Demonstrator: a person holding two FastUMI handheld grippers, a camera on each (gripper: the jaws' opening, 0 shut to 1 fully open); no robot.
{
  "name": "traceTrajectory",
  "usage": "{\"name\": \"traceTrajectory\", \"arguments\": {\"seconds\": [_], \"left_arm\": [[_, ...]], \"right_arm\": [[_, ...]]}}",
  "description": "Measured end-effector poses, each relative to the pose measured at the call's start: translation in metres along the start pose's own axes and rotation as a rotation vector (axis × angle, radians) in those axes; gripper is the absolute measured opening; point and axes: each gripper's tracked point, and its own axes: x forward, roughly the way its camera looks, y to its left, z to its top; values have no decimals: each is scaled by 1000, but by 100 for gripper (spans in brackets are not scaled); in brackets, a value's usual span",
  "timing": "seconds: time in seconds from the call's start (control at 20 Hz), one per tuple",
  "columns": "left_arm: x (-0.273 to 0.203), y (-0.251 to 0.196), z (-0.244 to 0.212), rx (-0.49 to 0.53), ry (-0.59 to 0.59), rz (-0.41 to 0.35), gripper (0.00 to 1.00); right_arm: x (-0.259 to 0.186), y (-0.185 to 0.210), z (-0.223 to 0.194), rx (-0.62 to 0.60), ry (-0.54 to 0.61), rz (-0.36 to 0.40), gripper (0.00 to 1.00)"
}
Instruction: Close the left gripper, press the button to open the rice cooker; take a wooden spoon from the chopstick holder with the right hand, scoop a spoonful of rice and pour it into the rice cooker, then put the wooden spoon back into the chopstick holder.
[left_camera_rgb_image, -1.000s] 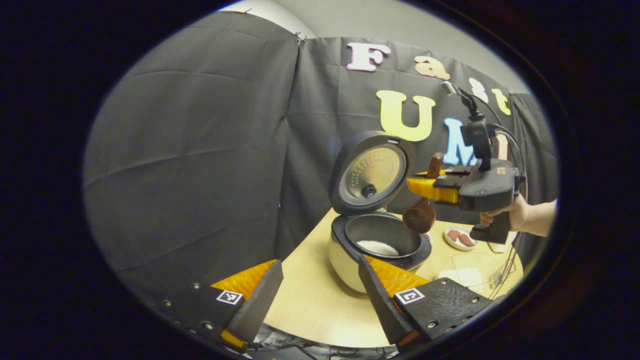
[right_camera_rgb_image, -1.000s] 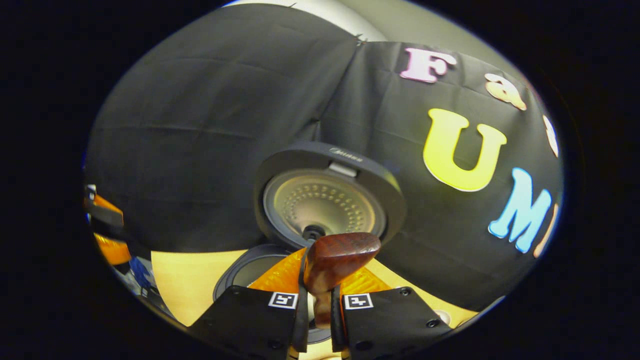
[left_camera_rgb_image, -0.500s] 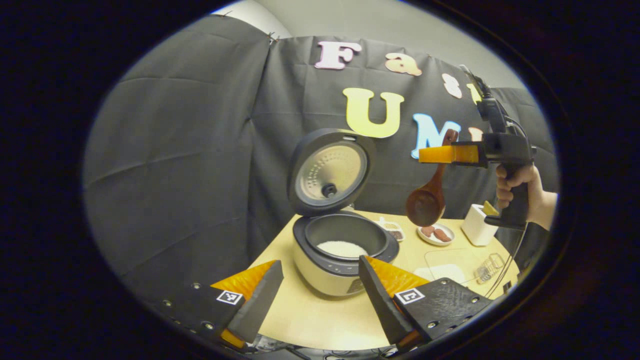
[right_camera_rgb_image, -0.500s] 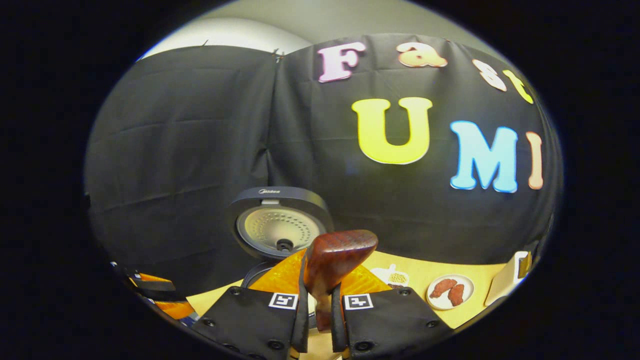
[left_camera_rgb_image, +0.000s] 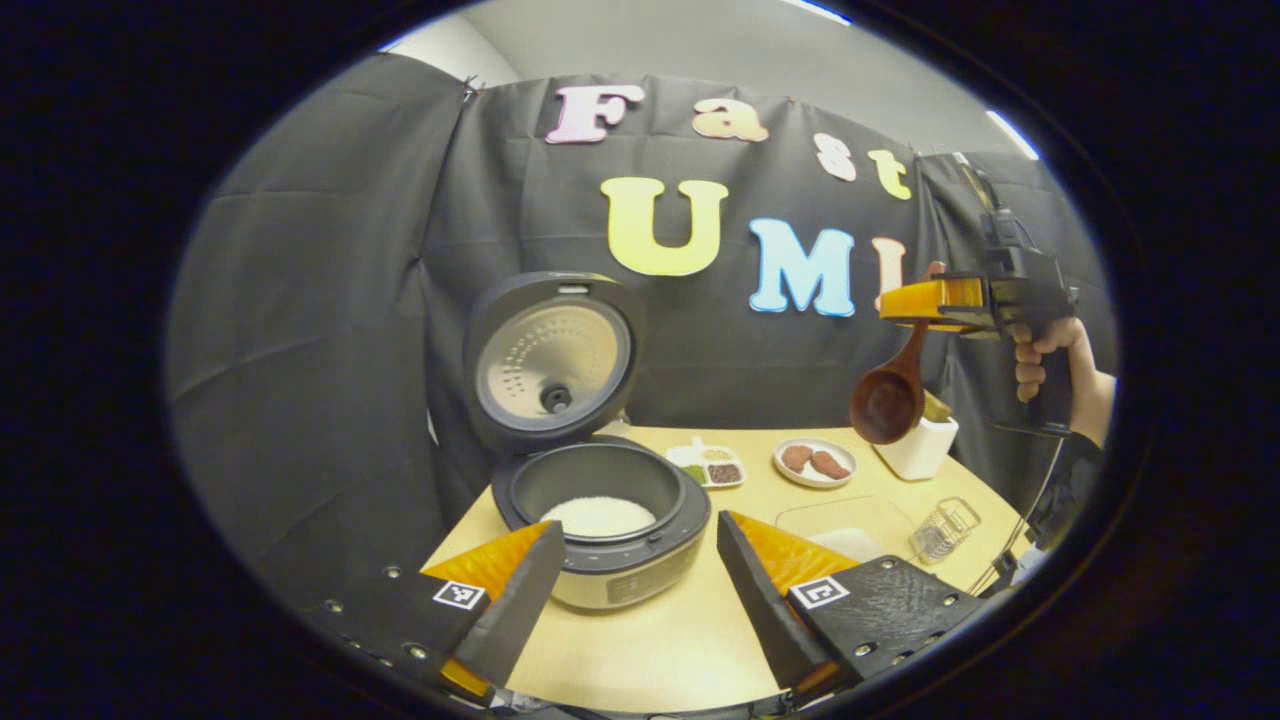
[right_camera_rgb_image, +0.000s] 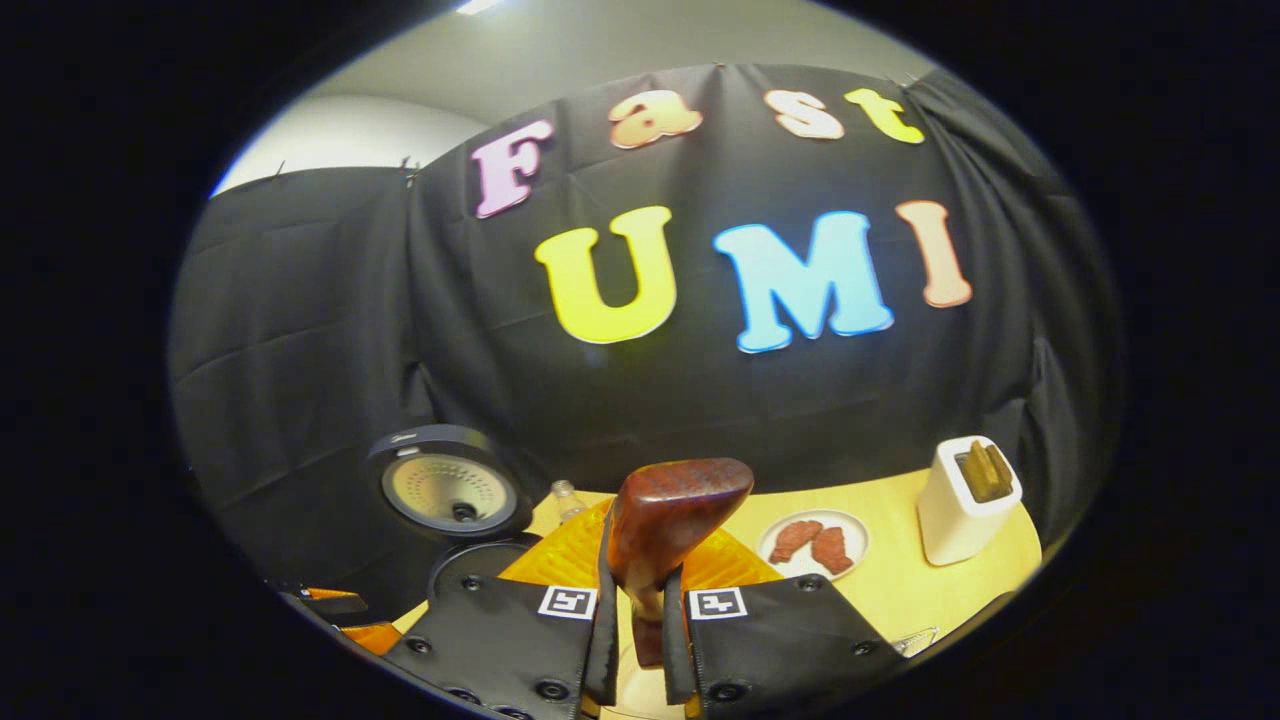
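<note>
The rice cooker (left_camera_rgb_image: 600, 530) stands with its lid (left_camera_rgb_image: 550, 355) raised and white rice in the pot (left_camera_rgb_image: 598, 515); its lid (right_camera_rgb_image: 450, 490) sits low left in the right gripper view. My left gripper (left_camera_rgb_image: 635, 590) is open just in front of the cooker, holding nothing. My right gripper (right_camera_rgb_image: 640, 625) is shut on the handle of the wooden spoon (right_camera_rgb_image: 665, 520). From the left gripper view that spoon (left_camera_rgb_image: 890, 400) hangs bowl-down from the right gripper (left_camera_rgb_image: 930, 300), high above the white chopstick holder (left_camera_rgb_image: 915, 445). The same holder (right_camera_rgb_image: 965, 500) stands at the table's right.
A small plate with two brown pieces (left_camera_rgb_image: 815, 462) and a divided dish of grains (left_camera_rgb_image: 708, 466) lie behind the cooker. A clear tray of rice (left_camera_rgb_image: 850, 525) and a wire basket (left_camera_rgb_image: 945, 525) sit near the table's right edge. A hand (left_camera_rgb_image: 1045, 360) holds the right gripper.
The right gripper has carried the spoon from above the open cooker to the right, over the chopstick holder. The left gripper has pulled back and turned, staying open.
</note>
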Motion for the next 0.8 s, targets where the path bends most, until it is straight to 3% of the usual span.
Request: {"name": "traceTrajectory", "arguments": {"seconds": [0.5, 0.65, 0.8], "left_arm": [[-18, -133, 19, 6, -4, 23, 93], [-30, -170, 11, -7, 12, 45, 93], [-45, -197, 9, -24, 4, 95, 93]], "right_arm": [[-73, -209, -34, 277, 58, -227, 19], [-87, -251, -59, 352, 95, -256, 20], [-91, -268, -92, 390, 154, -252, 20]]}}
